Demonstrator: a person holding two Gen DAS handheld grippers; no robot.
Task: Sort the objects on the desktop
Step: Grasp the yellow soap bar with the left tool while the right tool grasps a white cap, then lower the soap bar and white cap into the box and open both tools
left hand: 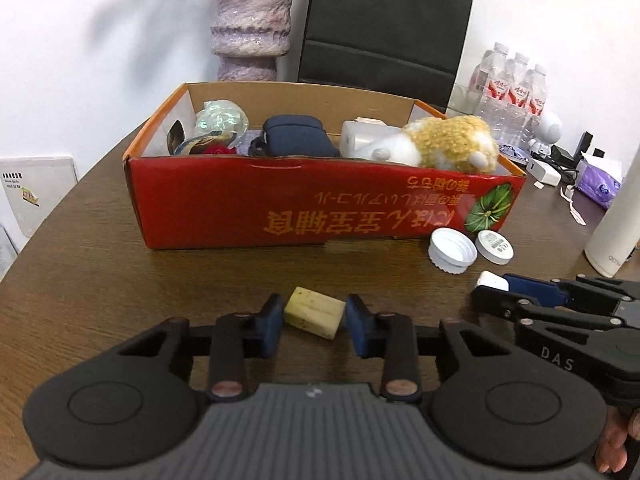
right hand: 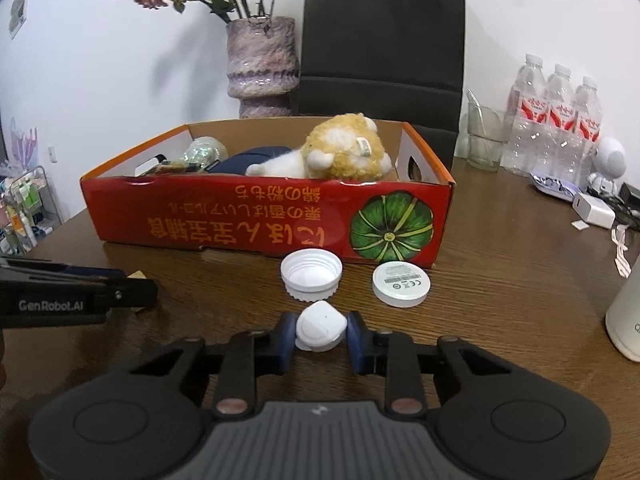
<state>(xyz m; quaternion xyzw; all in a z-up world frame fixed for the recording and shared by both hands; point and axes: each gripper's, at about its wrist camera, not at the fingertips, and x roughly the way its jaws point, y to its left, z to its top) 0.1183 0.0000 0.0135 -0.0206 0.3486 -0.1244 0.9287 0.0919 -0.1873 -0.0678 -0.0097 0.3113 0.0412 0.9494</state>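
A pale yellow block [left hand: 314,312] lies on the brown table, and my left gripper [left hand: 314,320] has its blue pads against both ends of it. A small white rounded case [right hand: 321,326] sits between the pads of my right gripper [right hand: 322,332], which is shut on it. In the left wrist view the right gripper [left hand: 492,286] shows side-on at the right with the white case at its tip. Behind both stands a red cardboard box [right hand: 240,216] holding a plush toy [right hand: 344,152], a navy pouch [left hand: 296,140] and other items.
A white screw cap [right hand: 311,274] and a round white disc [right hand: 401,283] lie in front of the box. A tall white bottle [right hand: 624,312] stands at the right edge. Water bottles [right hand: 556,128], a glass [right hand: 484,140], a charger [right hand: 592,210], a vase [right hand: 262,68] and a black bag [right hand: 382,36] line the back.
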